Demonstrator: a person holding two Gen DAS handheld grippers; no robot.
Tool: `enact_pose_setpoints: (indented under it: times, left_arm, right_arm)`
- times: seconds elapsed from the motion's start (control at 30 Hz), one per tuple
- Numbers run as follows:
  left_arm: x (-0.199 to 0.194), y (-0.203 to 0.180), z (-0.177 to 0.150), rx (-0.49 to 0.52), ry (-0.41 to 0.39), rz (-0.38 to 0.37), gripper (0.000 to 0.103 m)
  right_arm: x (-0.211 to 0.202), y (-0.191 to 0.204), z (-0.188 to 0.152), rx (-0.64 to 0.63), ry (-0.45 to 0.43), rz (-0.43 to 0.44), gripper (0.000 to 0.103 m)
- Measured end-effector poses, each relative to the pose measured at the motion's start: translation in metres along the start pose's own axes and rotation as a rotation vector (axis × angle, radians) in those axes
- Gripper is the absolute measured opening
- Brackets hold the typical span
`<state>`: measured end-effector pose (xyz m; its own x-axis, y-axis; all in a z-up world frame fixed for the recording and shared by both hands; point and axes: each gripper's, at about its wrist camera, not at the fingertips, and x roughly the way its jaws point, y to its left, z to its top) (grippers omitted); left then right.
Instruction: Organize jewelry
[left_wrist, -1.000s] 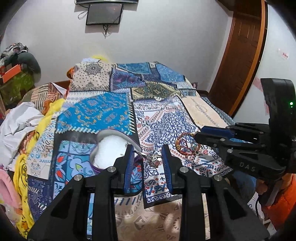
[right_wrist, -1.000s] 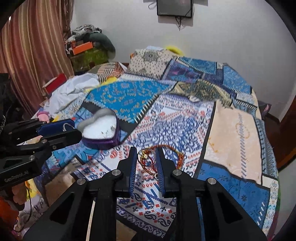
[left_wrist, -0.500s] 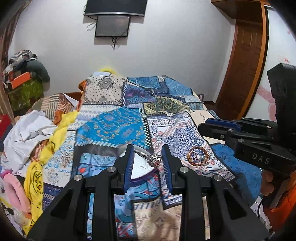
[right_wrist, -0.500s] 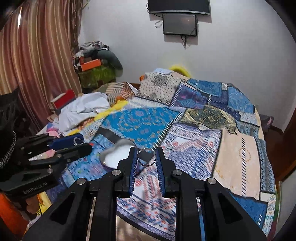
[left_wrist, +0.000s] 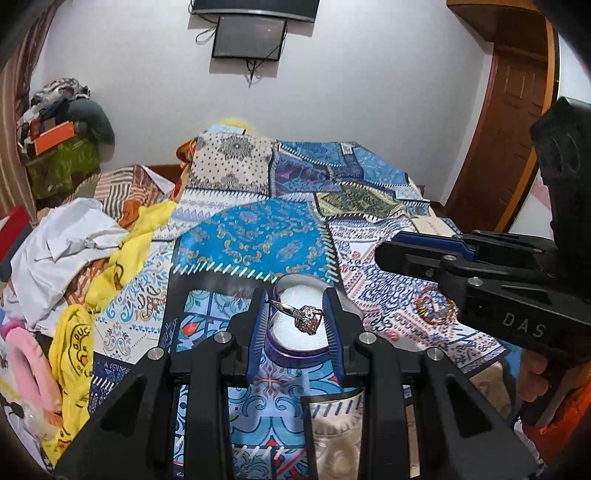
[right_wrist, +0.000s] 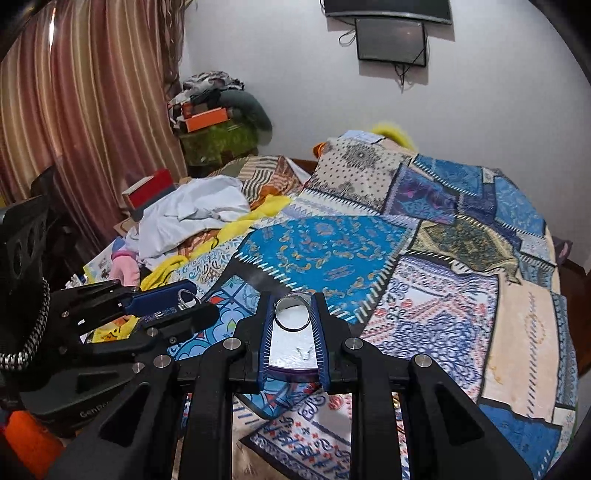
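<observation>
Looking from the left side, we see a heap of white and yellow clothes (left_wrist: 85, 254) at the edge of the bed (left_wrist: 258, 240), which is covered with a patchwork spread. Our left gripper (left_wrist: 295, 314) has its jaws clamped on a silver ring with a stone cluster (left_wrist: 306, 317), the band pressed against the left pad and the stone against the right one. It hangs over a jewelry box (left_wrist: 314, 339) with a purple wall and a white lining that sits on the spread. To the right of the box, a beaded bracelet (left_wrist: 434, 308) lies on the bed, partly behind the right gripper (right_wrist: 293, 314). In its own view, those jaws pinch a plain metal ring (right_wrist: 293, 312) upright between the blue pads, above the same box (right_wrist: 291, 350). A small pale item lies on the lining there, too blurred for us to name.
</observation>
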<state>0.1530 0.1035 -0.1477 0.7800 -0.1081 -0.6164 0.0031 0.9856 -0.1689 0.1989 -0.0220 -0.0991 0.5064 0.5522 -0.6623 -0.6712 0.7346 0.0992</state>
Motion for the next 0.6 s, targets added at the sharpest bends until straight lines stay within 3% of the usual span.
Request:
enact_pose_setpoints:
  times: [0.6]
  left_arm:
    - [0.059,0.001,-0.015,0.006,0.111,-0.053,0.03]
  right_arm:
    - [0.051,-0.011,-0.006,0.058,0.105,0.054,0.019]
